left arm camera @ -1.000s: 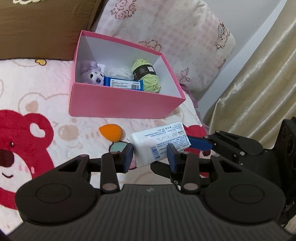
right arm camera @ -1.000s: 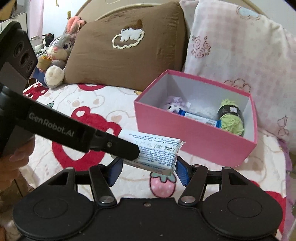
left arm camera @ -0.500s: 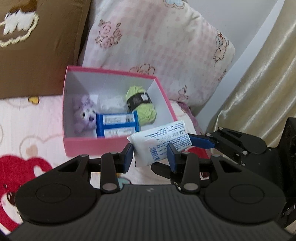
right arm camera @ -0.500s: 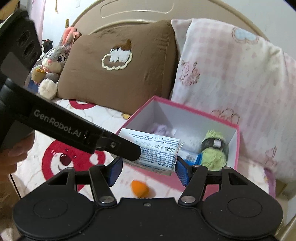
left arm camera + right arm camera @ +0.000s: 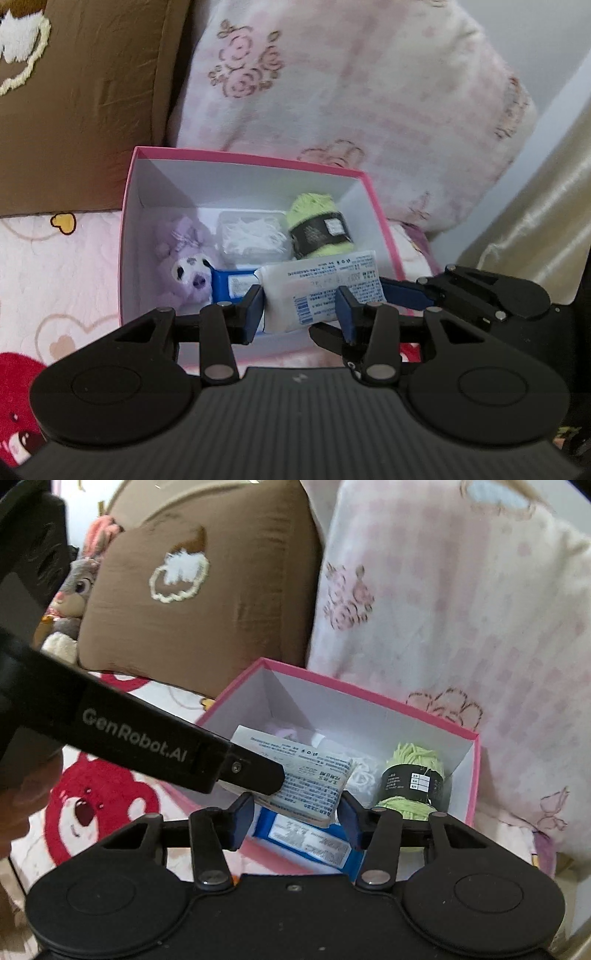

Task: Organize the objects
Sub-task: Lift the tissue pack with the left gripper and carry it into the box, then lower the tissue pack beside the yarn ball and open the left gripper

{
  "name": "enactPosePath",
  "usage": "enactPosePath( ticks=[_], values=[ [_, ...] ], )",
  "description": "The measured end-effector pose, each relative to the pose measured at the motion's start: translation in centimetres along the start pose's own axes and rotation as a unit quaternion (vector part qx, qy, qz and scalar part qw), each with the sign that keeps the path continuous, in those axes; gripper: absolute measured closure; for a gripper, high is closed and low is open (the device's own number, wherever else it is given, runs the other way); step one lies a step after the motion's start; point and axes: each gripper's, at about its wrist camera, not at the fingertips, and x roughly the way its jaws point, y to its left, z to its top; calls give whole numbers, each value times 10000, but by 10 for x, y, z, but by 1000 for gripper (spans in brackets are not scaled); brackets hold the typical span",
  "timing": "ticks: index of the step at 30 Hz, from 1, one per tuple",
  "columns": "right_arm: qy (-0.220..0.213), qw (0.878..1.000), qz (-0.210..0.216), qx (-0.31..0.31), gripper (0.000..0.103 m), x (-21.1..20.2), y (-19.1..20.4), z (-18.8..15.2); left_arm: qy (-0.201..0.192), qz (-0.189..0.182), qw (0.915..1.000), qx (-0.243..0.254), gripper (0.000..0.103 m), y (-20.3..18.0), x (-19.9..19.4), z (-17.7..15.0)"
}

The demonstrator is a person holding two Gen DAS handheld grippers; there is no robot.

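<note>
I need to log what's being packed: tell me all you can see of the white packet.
The white packet is a soft, plump plastic pack printed with small blue text and a barcode. It hangs roughly level over the open pink box, with the left hand-held gripper gripping one end and the right hand-held gripper astride the other.

A bed is covered by a pink blanket [image 5: 55, 266] printed with red bears. At its far end lean 2 pillows, a brown one [image 5: 207, 590] left, a pink floral one [image 5: 461, 609] right. A beige curtain [image 5: 535, 206] hangs far right beside a pale wall [image 5: 554, 33].
</note>
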Motion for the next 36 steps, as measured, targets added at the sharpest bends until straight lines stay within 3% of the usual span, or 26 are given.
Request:
enactPosePath(
  ticks=[6,9,16,20,25,29,36],
  values=[
    [253,9987,109,424,50,50,-17,8,62,289,9993,-210,63,17,40,18],
    [322,9987,-40,384,50,70,-20,10,59,383,9987,-326,63,24,60,23],
    [595,9961,-102,641,50,103,-40,14,199,373,9977,-529,64,36,96,39],
    [718,9949,-150,686,50,112,-45,16,309,385,9978,-435,64,37,107,44],
    [838,9938,-263,686,50,121,-45,14,322,362,9965,-675,67,43,116,45],
    [788,9931,-590,630,51,124,-45,13,451,345,9952,-792,69,43,126,43],
    [584,9945,-513,704,51,102,-44,7,242,463,9979,-377,69,32,110,35]
  ],
)
